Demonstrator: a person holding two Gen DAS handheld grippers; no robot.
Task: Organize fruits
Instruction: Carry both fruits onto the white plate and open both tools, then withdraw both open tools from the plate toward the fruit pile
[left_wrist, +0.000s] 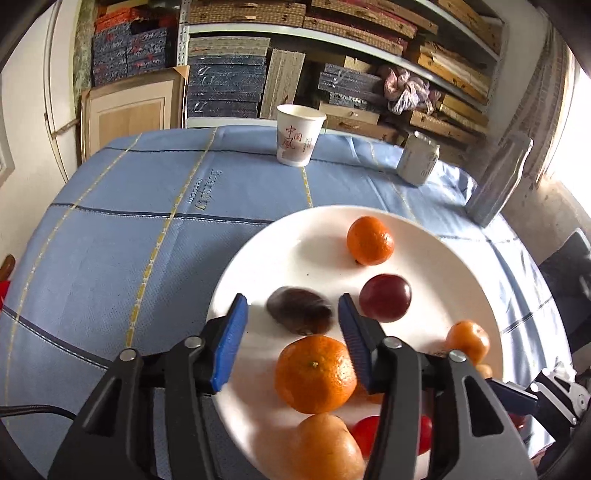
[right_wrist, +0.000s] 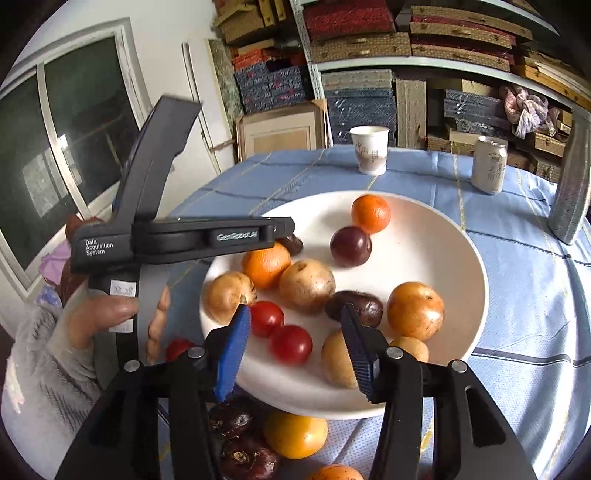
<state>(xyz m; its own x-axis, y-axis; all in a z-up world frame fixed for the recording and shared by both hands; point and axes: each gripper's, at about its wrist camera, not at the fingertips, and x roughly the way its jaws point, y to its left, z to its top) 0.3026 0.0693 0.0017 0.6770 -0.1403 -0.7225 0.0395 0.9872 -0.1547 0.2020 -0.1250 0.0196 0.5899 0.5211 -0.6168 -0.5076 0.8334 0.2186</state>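
White plate (right_wrist: 436, 236) sits mid-frame on the blue-clothed table (right_wrist: 524, 302), loaded with fruit: tangerine (right_wrist: 370, 214) and dark plum (right_wrist: 350, 246) toward the far rim, brown-skinned round fruits (right_wrist: 306, 285) and an orange one (right_wrist: 415, 311) in the middle, two cherry tomatoes (right_wrist: 277, 332) near the front, a dark chestnut-like piece (right_wrist: 358, 306) just right of them. More fruit off the plate, lower centre of the right wrist view: a yellow-orange one (right_wrist: 294, 435) and dark ones (right_wrist: 236, 439) on the cloth by the near rim.

Right claw (right_wrist: 291, 343): jaws apart, nothing between the blue pads, hovering over the plate's front edge.

Left claw (left_wrist: 293, 332): jaws apart over the plate's left side, a blurred dark fruit (left_wrist: 300, 311) lies between the tips, pads not touching it. Tangerine (left_wrist: 315, 373) just below it in frame.

Left unit's black body shows at left of the right wrist view, hand (right_wrist: 110, 317) on the grip.

Paper cup (left_wrist: 298, 134) and can (left_wrist: 418, 158) at the table's far edge, well apart from the plate. Shelves of boxes (left_wrist: 229, 85) behind.
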